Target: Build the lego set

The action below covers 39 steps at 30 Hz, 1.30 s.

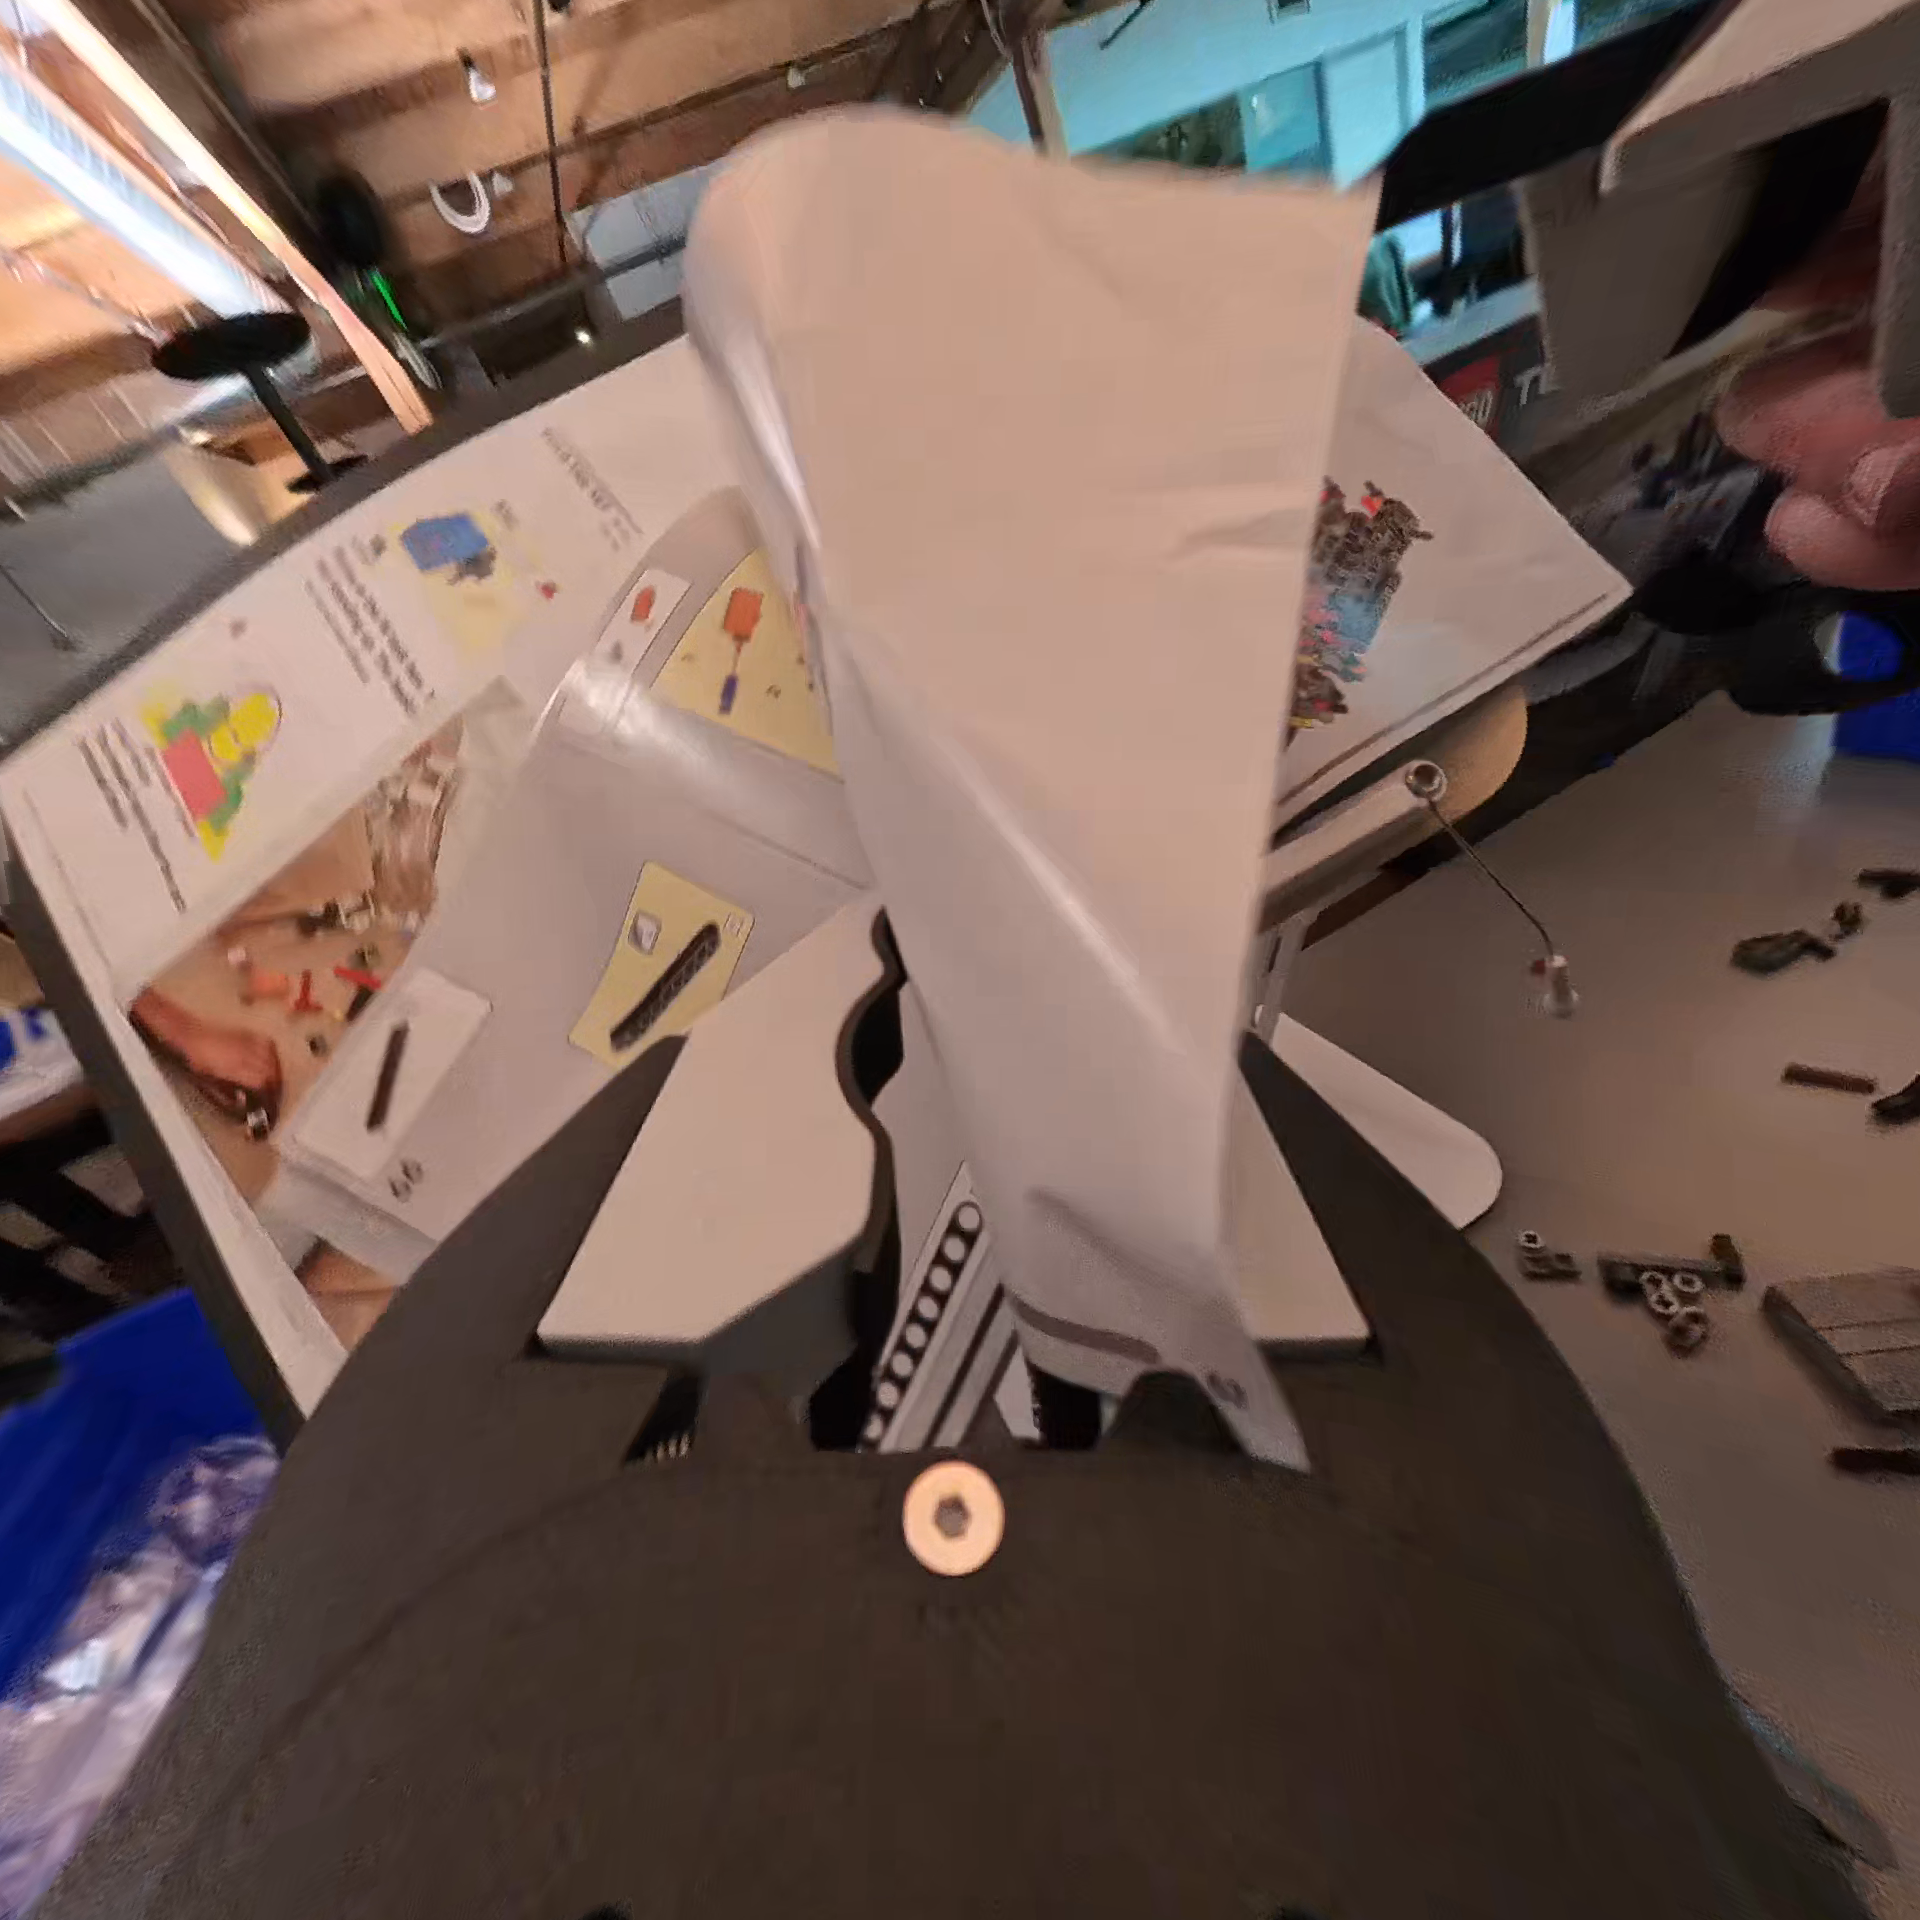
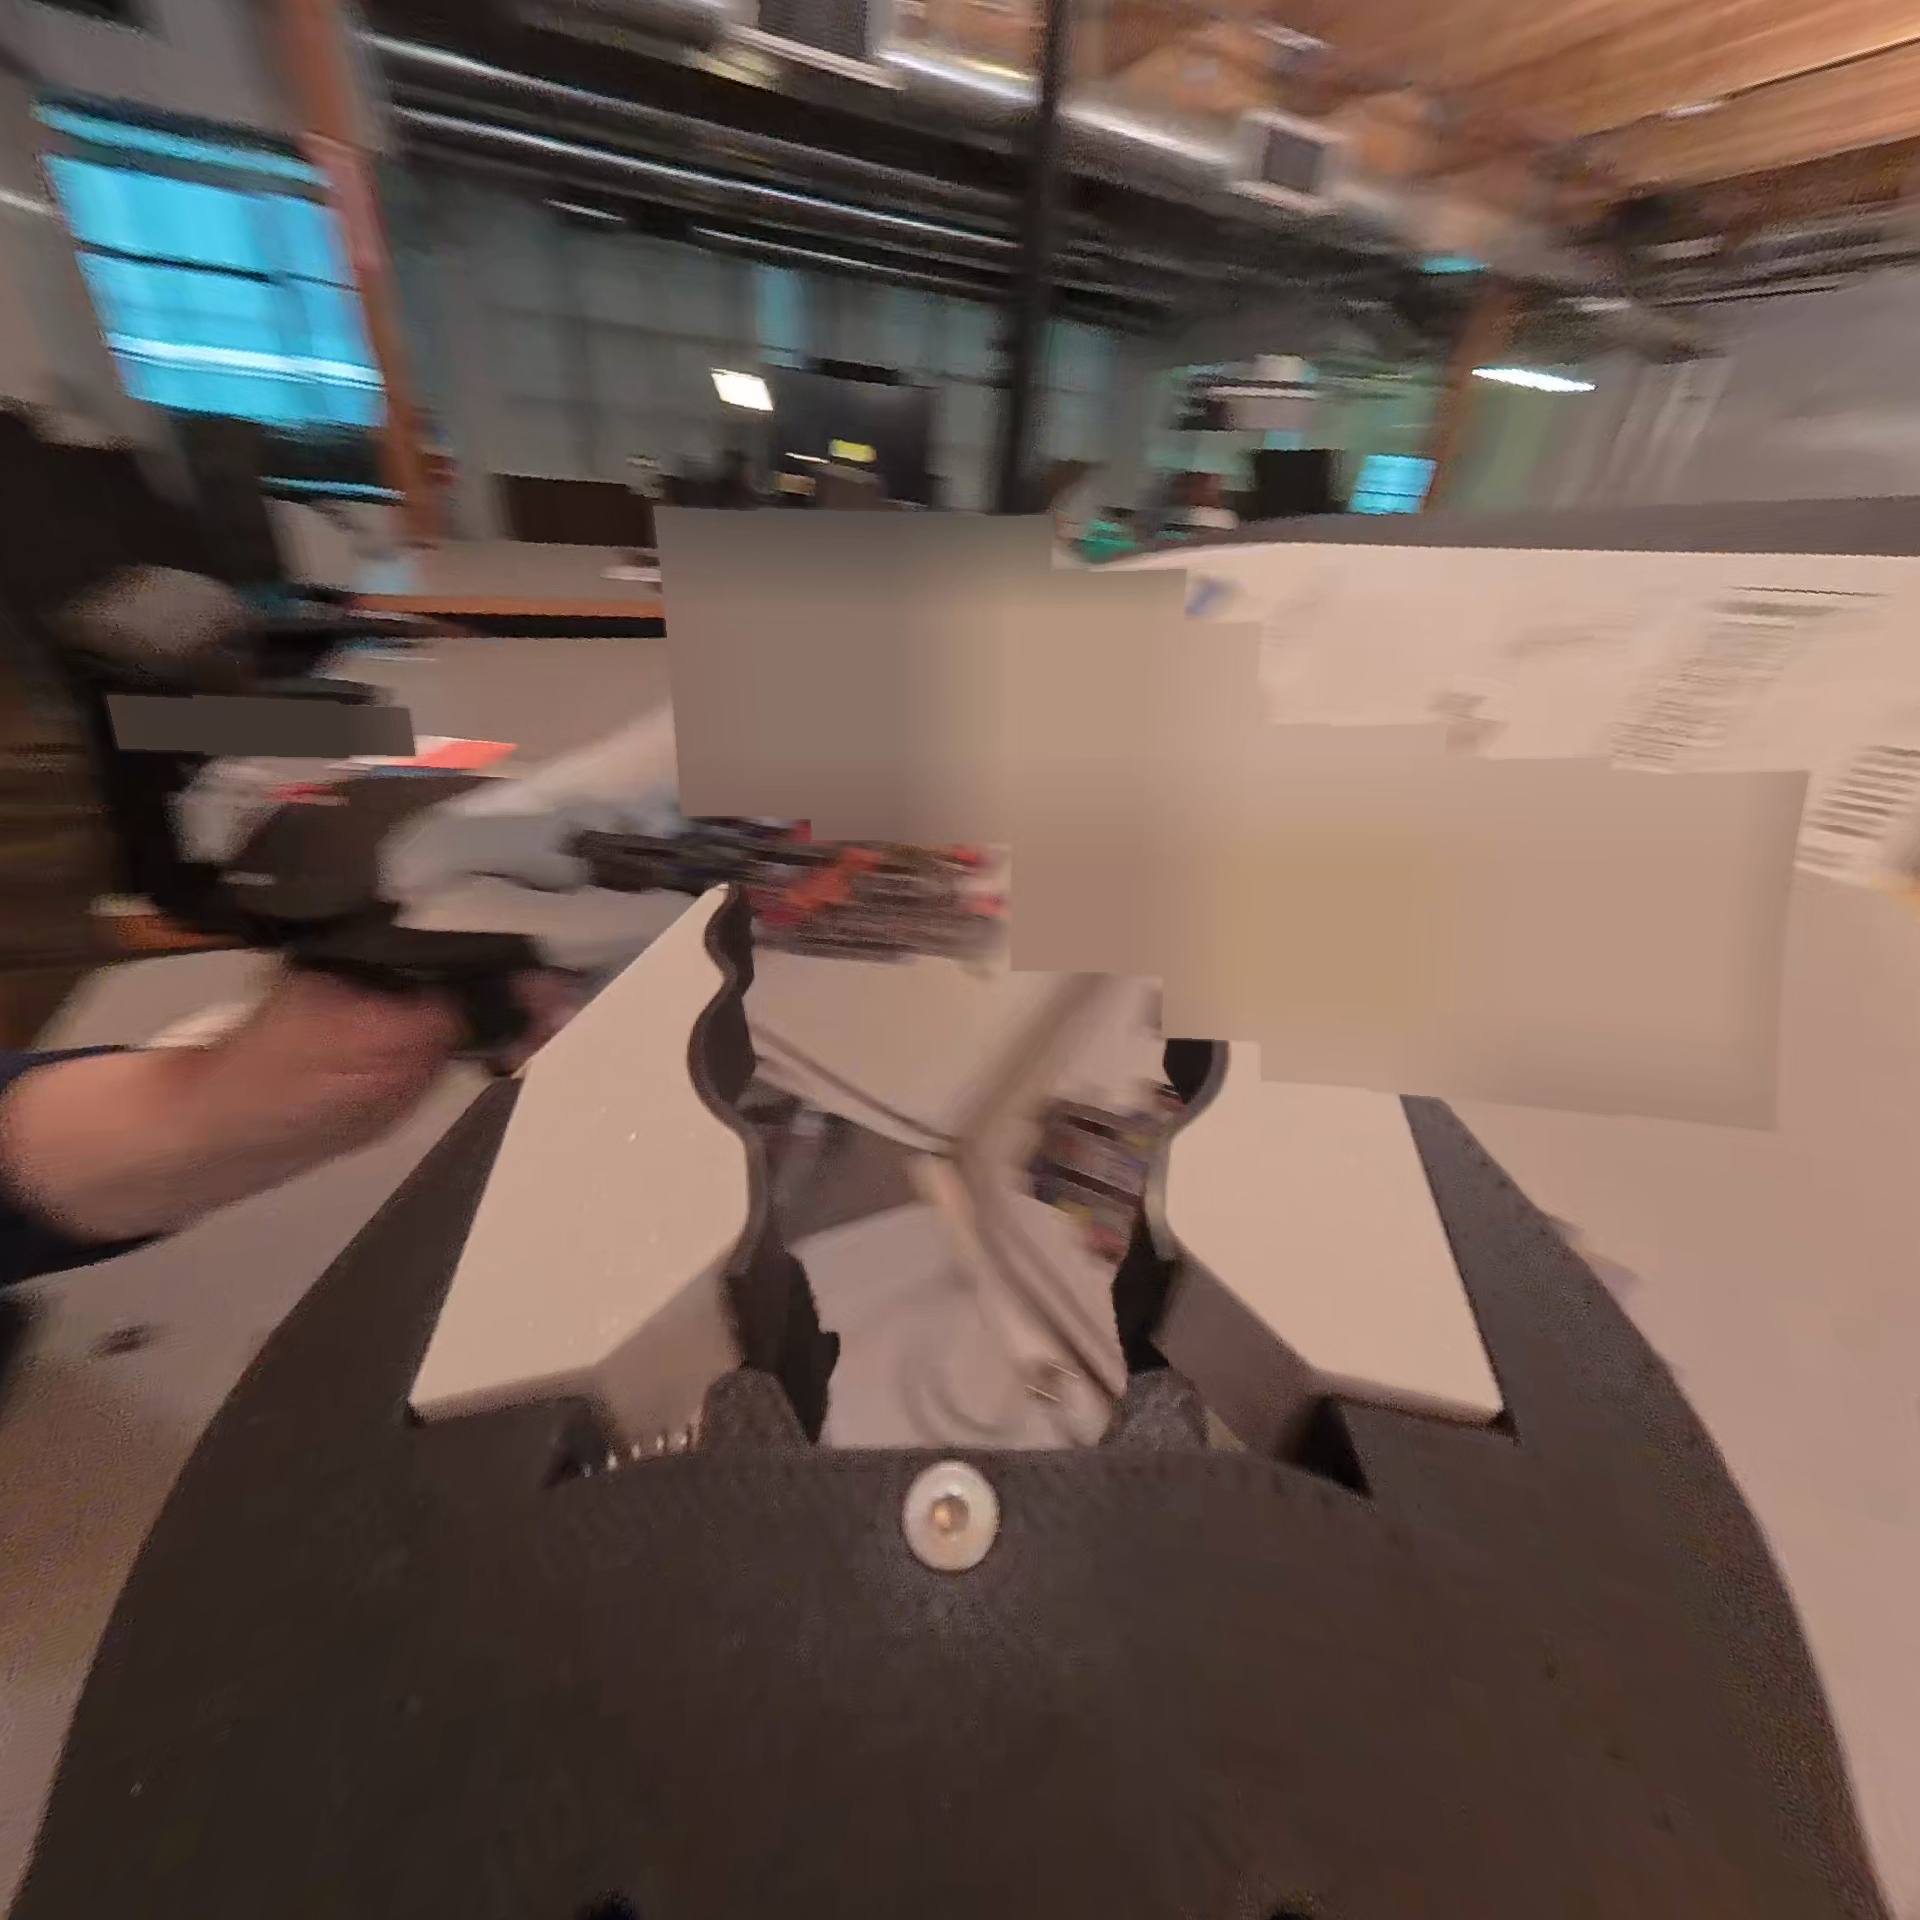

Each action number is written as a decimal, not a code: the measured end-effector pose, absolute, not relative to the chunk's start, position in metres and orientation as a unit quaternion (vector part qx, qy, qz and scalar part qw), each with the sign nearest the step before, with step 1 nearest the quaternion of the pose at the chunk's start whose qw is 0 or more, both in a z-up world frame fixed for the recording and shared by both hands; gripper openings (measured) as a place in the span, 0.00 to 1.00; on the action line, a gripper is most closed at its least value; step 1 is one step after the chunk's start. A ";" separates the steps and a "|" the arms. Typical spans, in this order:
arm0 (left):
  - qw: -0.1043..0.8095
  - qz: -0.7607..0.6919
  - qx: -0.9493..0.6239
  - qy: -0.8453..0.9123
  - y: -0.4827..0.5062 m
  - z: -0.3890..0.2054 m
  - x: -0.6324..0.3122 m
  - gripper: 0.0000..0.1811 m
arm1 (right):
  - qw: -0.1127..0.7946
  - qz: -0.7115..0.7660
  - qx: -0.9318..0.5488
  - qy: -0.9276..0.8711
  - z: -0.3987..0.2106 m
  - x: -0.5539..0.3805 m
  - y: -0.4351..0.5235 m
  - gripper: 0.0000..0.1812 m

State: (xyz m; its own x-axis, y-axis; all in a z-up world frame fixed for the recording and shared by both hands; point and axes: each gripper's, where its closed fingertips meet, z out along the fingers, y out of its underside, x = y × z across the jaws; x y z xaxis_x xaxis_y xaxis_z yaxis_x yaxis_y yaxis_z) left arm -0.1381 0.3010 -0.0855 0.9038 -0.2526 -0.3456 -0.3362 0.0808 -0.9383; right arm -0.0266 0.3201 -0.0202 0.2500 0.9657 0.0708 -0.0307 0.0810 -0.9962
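Paper fills the left hand-held gripper, whose jaws pinch a curled page lifted from the instruction booklet that stands open on a stand just beyond the tips. In the right wrist view, the right hand-held gripper is spread with nothing between its fingers, aimed past the stand's base toward the blurred booklet, with the person's hand and the other tool off to its left. Loose dark lego pieces lie scattered on the pale counter to the right of the stand, well apart from either tool; judged from that, building is barely begun and the page turn is the step in hand.

The sheet is thin and twisted near the grip, so a hard or sideways pull could likely crease or tear it at the spine, or tip the booklet off its stand onto the parts. Heavy motion blur suggests speed, which would raise that risk.

At lower left a blue bin holds crumpled clear plastic bags; whether pieces remain inside them cannot be told.
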 end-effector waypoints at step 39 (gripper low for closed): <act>0.708 -0.207 -0.668 0.097 0.291 -0.107 -0.221 0.00 | 0.649 0.106 -0.654 -0.375 -0.097 0.056 0.449 0.20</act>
State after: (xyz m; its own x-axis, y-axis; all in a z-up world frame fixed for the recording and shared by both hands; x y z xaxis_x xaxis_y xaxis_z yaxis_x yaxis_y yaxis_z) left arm -0.2211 0.2906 -0.1073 0.8955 -0.4230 0.1383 0.1627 0.0219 -0.9864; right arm 0.0564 0.4487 -0.0971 0.6959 0.6277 0.3489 0.3538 0.1231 -0.9272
